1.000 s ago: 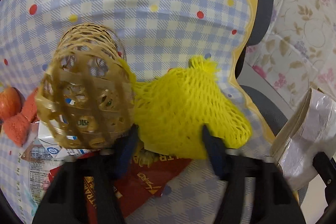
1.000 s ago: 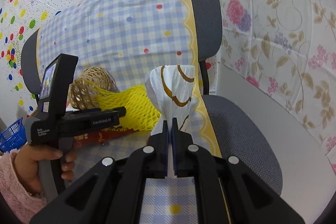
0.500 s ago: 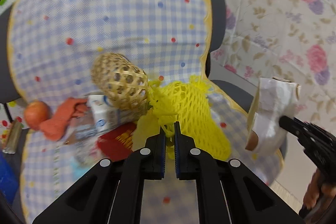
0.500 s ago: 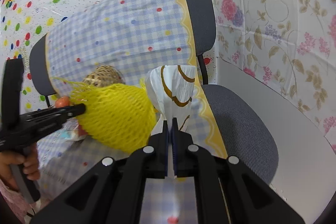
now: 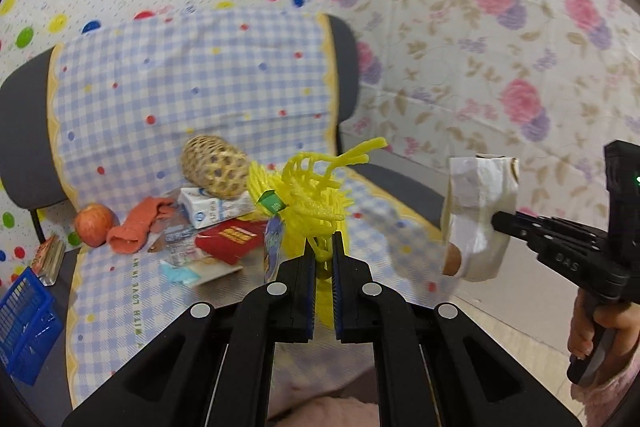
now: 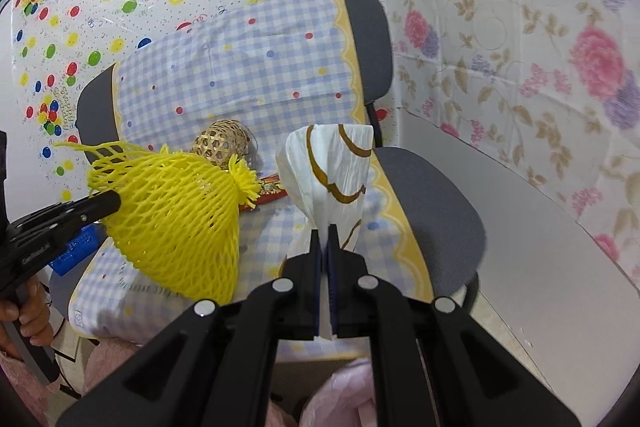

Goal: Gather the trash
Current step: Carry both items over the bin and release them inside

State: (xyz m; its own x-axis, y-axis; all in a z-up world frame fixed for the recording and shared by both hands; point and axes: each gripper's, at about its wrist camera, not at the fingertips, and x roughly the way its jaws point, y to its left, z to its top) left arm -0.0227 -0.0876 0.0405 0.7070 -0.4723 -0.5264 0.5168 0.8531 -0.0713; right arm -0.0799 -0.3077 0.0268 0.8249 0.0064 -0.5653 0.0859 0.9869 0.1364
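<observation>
My left gripper is shut on a yellow foam fruit net and holds it in the air above the chair; the net also shows in the right wrist view. My right gripper is shut on a white paper bag with brown lines, which also shows at the right of the left wrist view. On the chair's checked cover lie a milk carton, a red wrapper and other flat wrappers.
A woven bamboo ball, an orange cloth and an apple also lie on the seat. A blue basket stands at the lower left. Flowered wall covering runs behind and to the right.
My left gripper closed on the yellow net and lifted it up and back from the seat. The right gripper kept holding the paper bag, nearly still.
</observation>
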